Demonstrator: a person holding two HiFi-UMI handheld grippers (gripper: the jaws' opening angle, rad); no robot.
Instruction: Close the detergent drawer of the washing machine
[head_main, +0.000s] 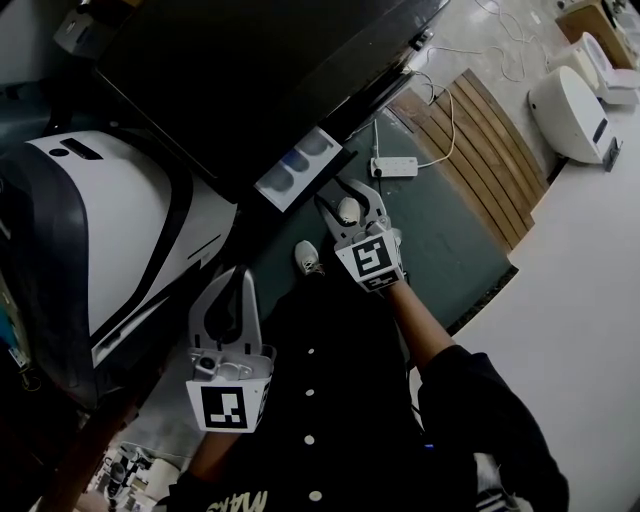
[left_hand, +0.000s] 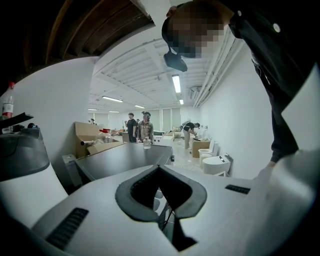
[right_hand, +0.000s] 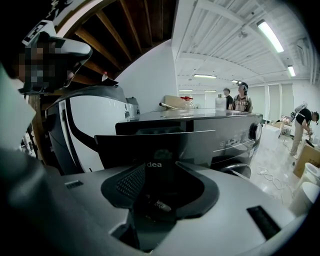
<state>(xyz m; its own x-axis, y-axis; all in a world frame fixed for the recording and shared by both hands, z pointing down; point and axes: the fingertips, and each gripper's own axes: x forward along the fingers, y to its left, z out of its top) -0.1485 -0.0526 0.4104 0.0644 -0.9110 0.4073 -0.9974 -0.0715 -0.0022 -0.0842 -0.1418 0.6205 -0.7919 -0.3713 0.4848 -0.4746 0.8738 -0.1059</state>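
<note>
Detergent drawer (head_main: 300, 165) pokes out at 11 o'clock of the right gripper (head_main: 340, 192) (jaws parted, empty), so next is probably a straight shove in; left gripper (head_main: 238, 276) hangs clenched, idle.

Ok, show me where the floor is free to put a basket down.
Free: green floor between power strip and slats; white floor right of the slats. Crowded: by the drawer, where the right gripper sits.

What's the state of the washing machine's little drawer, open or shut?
Open. The detergent drawer sticks out from the washing machine, compartments exposed, with the right tongs near its front.
</note>
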